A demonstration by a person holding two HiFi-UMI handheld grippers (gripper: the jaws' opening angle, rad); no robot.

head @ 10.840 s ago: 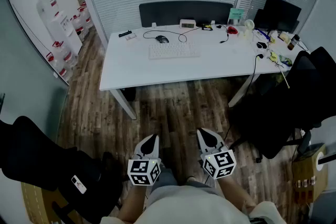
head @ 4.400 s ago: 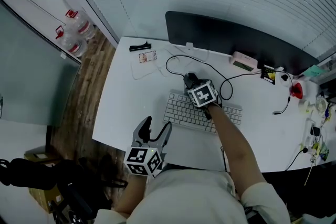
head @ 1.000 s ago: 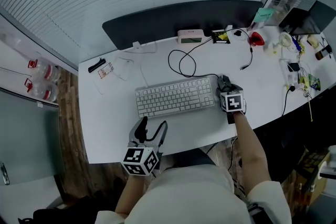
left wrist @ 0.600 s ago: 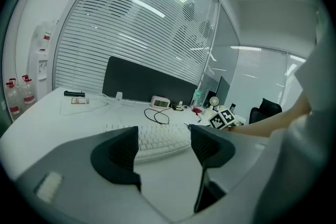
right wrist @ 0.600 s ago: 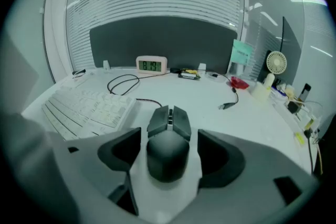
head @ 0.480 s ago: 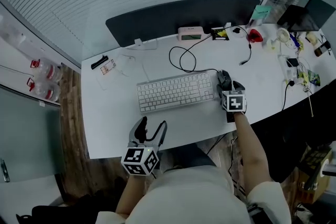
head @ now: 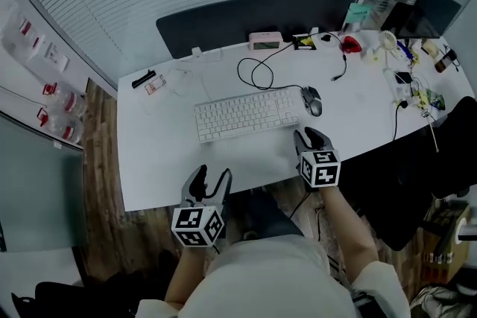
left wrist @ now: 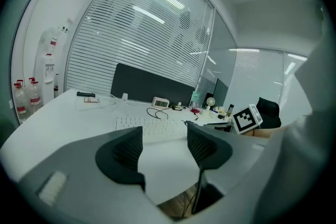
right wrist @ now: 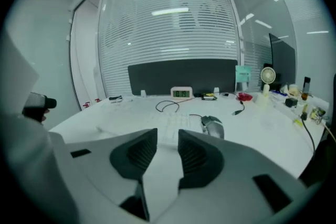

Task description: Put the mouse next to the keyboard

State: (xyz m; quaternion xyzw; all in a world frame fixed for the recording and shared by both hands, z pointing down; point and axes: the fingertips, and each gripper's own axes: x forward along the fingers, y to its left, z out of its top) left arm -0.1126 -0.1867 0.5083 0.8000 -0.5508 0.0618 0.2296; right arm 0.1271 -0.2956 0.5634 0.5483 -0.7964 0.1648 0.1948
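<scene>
- The mouse (head: 312, 100) is lying on the tabletop (head: 164, 160) a little ahead of the right gripper (head: 311, 135) and apart from it, with bare white surface between the two.
- Seen from the right gripper's own view, the mouse (right wrist: 212, 126) is sitting just beyond the jaws and slightly to their right, and nothing is touching it.
- The keyboard (head: 246, 113) is stretching away ahead and to the left of the right gripper; its right end is sitting just beside the mouse, with only a slim gap between them.
- The right gripper is carrying nothing: its jaws have just been closing and are now standing narrowly apart, with only tabletop showing through the gap.
- The left gripper (head: 209, 179) is hovering by the near edge of the tabletop, with the keyboard ahead of it and to its right. Its jaws have just been closing a little yet are standing fairly wide, with nothing between them.
- The mouse cable (head: 257, 74) is looping loosely beyond the keyboard, far ahead of both grippers, and appears to be pulling on nothing.
- Judging by this layout, the placing is looking done: the mouse is resting next to the keyboard and is free of any grip.
- What is remaining seems to be little more than taking both grippers clear of the tabletop.
</scene>
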